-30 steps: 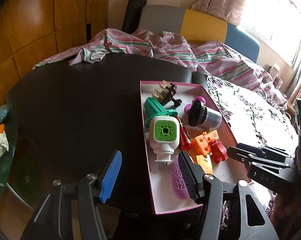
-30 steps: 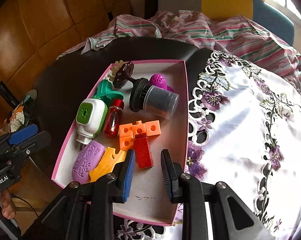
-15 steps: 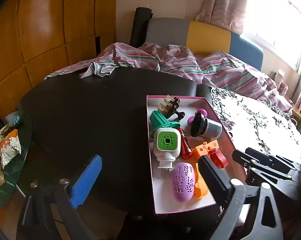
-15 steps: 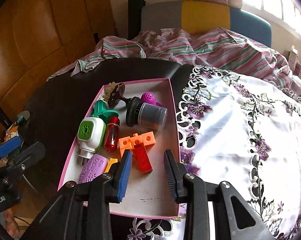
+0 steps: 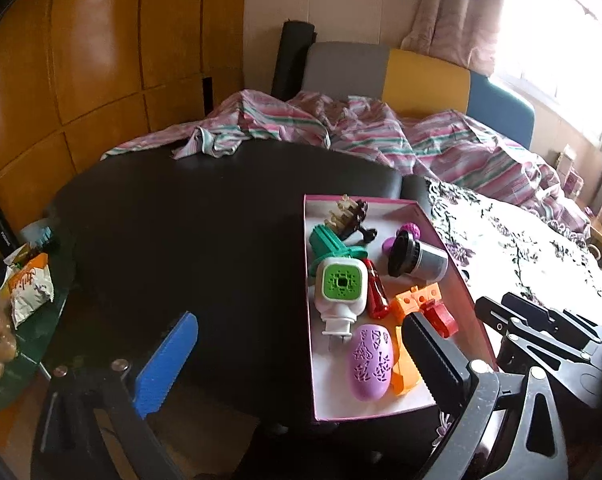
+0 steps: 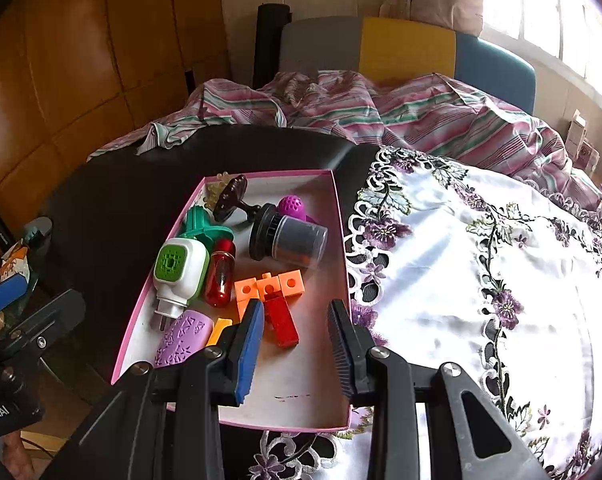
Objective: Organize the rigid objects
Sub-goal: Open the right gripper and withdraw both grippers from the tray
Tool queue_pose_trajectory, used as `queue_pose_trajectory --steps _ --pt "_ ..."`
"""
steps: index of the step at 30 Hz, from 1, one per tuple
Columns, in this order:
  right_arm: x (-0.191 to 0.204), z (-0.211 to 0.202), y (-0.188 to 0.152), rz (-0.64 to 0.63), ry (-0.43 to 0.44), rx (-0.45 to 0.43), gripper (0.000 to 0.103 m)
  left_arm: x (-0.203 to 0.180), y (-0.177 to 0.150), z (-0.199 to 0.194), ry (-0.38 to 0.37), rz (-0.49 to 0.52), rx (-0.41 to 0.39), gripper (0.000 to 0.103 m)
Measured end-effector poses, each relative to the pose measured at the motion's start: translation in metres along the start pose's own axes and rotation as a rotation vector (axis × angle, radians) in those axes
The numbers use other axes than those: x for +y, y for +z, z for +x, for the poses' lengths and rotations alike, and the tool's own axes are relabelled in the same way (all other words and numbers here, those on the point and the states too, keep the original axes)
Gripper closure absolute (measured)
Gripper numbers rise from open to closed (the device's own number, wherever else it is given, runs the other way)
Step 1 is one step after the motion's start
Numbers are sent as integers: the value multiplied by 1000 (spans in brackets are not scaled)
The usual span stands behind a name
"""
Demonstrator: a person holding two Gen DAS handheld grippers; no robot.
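Note:
A pink-rimmed box (image 5: 307, 320) (image 6: 161, 280) lies on the table and holds several small things. Among them are a white and green plug-in device (image 5: 341, 288) (image 6: 179, 268), a purple oval case (image 5: 371, 360) (image 6: 183, 338), orange blocks (image 6: 267, 286), a red brick (image 6: 283, 322) and a dark jar (image 6: 293, 238). My left gripper (image 5: 301, 360) stands wide open over the box's near left edge, holding nothing. My right gripper (image 6: 295, 350) hovers above the box's near end, open with a narrow gap and nothing between the pads. The red brick lies just beyond it.
The box sits where the black round table (image 5: 181, 220) meets a white cloth with purple flowers (image 6: 481, 280). A striped cloth (image 5: 341, 128) is heaped at the back before a chair (image 5: 421, 76). Snack bags (image 5: 25, 284) lie at the left.
My left jaws have opened from half to full width. Both grippers have drawn back and up from the box. The right jaws have widened slightly.

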State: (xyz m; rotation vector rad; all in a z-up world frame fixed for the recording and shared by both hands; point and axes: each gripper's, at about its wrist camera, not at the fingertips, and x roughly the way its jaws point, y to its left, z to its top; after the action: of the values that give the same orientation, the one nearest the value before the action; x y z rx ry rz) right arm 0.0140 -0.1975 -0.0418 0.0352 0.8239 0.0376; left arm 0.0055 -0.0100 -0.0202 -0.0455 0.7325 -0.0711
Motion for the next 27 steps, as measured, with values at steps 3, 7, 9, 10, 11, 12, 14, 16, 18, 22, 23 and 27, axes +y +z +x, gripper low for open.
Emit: queue_pose_trajectory --steps 3,7,9,10,11,12,14,16,18,22,23,27 --pt "1 -3 1 0 -3 -11 70 2 1 -3 8 -10 -11 0" --pt "4 -5 2 -4 -4 -18 70 3 1 -4 24 -7 -15 0" --pt "6 -6 2 -10 -5 -20 70 3 0 -4 30 -2 -14 0" --pt "7 -6 1 -10 -5 -20 70 3 0 -4 31 -1 -14 0" --pt "8 -5 1 -11 -5 -19 70 3 0 -5 31 -1 -15 0" --pt "8 -5 1 -12 -5 -19 70 3 0 -5 31 0 -15 0" --pt "9 -4 1 -14 -3 -18 70 3 0 -4 31 3 -15 0" --pt "9 -3 1 -13 -2 -15 70 3 0 -4 31 2 -14 0" --pt "9 -2 1 -13 -1 -13 70 2 0 -3 31 3 -11 0" --pt "9 -2 1 -13 -1 -12 70 2 -1 -1 35 7 -3 0" --pt "10 -1 1 -14 0 -11 70 2 -1 0 35 9 -2 0" --pt "10 4 -1 -17 4 -3 70 1 -2 1 40 16 -6 1"
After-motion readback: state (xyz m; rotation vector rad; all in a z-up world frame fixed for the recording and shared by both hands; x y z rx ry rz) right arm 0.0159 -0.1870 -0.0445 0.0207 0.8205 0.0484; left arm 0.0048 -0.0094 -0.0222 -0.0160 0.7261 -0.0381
